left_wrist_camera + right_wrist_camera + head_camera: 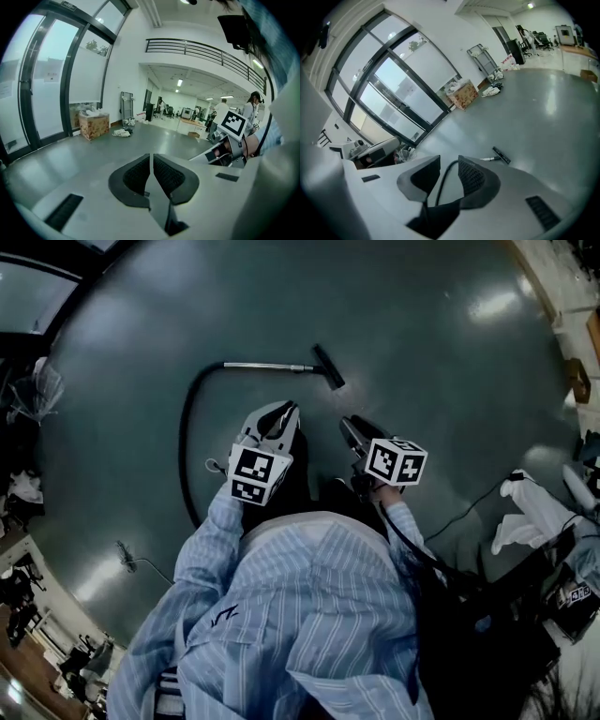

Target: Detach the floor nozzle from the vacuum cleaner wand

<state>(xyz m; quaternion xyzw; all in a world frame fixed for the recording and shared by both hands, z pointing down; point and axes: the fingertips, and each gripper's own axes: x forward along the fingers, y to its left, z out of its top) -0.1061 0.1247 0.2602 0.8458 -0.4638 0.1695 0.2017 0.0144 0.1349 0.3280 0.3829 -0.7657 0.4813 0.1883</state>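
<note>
Head view dim, teal cast, black vignette at corners. Glossy grey-green floor (422,362) carries soft glare patches from overhead lamps, top right + lower left. Pale blue striped shirt (309,615) mid-bright, no hard shadows. Strong fisheye bend at edges, clutter at the rim smeared and dark.

Left gripper view brighter: daylight thru tall dark-framed glass windows (42,84) at left, plus white ceiling strip lights (179,82) far back. White plastic left gripper (151,161) evenly lit, slightly soft close to lens; bg sharp.

Right gripper view: windows washed out pale, broad sheen on floor at right. White plastic right gripper (449,164) has dark pads, low detail. Round black frame on all 3 views.
</note>
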